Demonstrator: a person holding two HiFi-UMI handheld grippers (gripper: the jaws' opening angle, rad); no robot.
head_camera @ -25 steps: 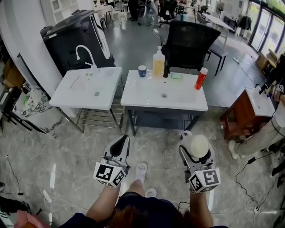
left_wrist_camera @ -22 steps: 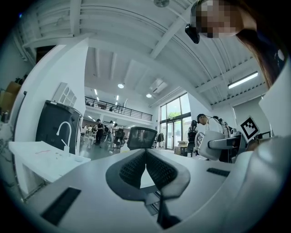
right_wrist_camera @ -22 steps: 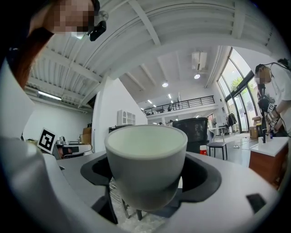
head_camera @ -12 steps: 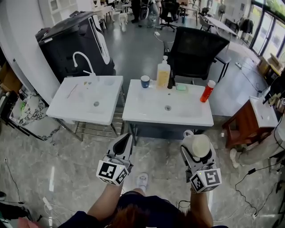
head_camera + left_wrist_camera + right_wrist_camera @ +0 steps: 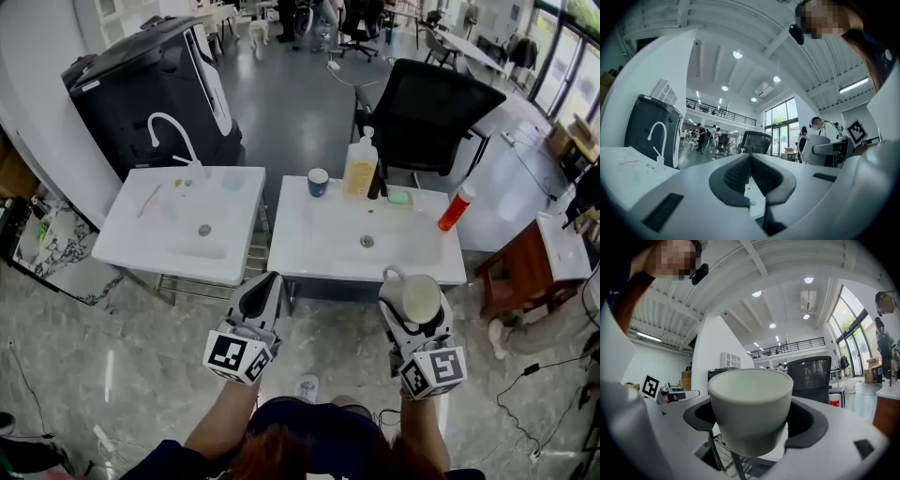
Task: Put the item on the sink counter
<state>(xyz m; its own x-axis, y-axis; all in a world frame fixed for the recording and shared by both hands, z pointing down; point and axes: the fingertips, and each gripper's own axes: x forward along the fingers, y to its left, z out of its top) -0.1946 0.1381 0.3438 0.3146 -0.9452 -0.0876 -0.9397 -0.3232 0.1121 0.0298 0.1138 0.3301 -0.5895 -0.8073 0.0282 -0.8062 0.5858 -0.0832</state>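
My right gripper is shut on a white mug, upright with its handle pointing away from me; it hangs just in front of the near edge of the right sink counter. Seen from the right gripper view, the white mug fills the space between the jaws. My left gripper is shut and holds nothing, level with the gap between the two sinks. In the left gripper view its jaws are pressed together, with the mug off to the right.
On the right sink counter stand a blue cup, a soap bottle, a green soap bar and a red bottle. A second sink with a faucet sits to the left. A black chair and a wooden table stand nearby.
Both grippers and the view have moved forward toward the sinks. The mug now hangs at the right sink's near edge. Neither gripper's hold has changed.
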